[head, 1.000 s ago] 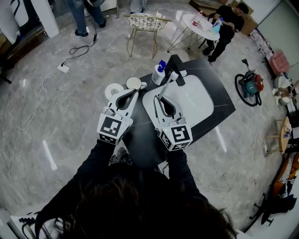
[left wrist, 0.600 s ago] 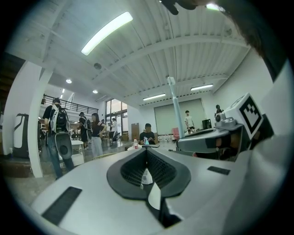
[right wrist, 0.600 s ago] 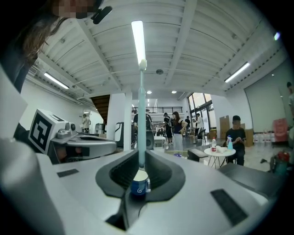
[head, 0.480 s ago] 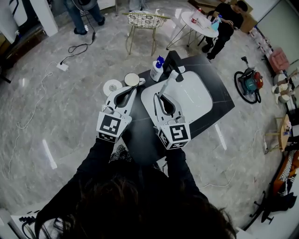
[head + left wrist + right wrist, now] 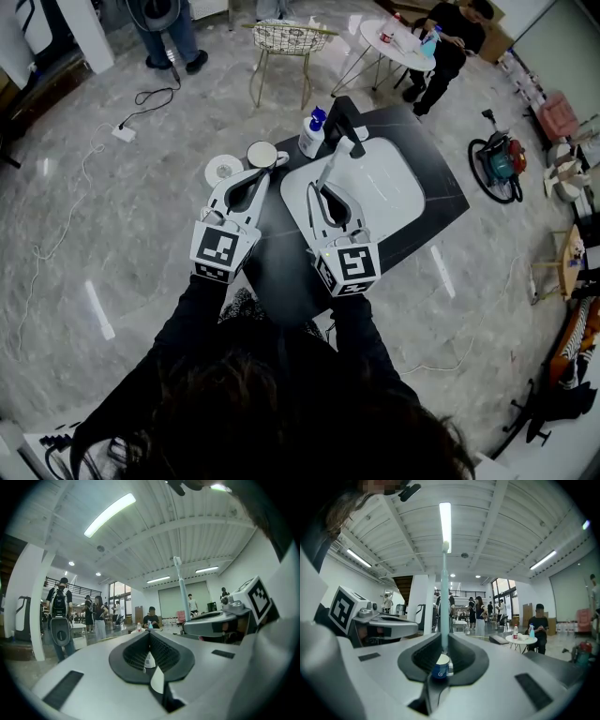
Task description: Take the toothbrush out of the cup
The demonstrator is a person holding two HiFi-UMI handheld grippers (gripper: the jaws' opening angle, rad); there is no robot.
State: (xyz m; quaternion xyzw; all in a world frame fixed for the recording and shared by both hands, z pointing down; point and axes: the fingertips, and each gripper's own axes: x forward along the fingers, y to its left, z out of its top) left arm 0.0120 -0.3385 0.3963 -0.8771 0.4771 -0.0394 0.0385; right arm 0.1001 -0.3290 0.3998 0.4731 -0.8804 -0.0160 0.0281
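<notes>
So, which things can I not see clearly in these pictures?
Toothbrush, lower end: right gripper view, hidden behind the right tongs that grip it.
Cup, base: same view, covered by the tongs; its inside is too small in the head view.
Bottle, label: head view, too small to read.
Table, near edge: head view, hidden by the person's arms.

Cup (image 5: 262, 155) on counter (image 5: 281, 272), left of sink (image 5: 398, 192); bottle (image 5: 312, 132) beside.
</notes>
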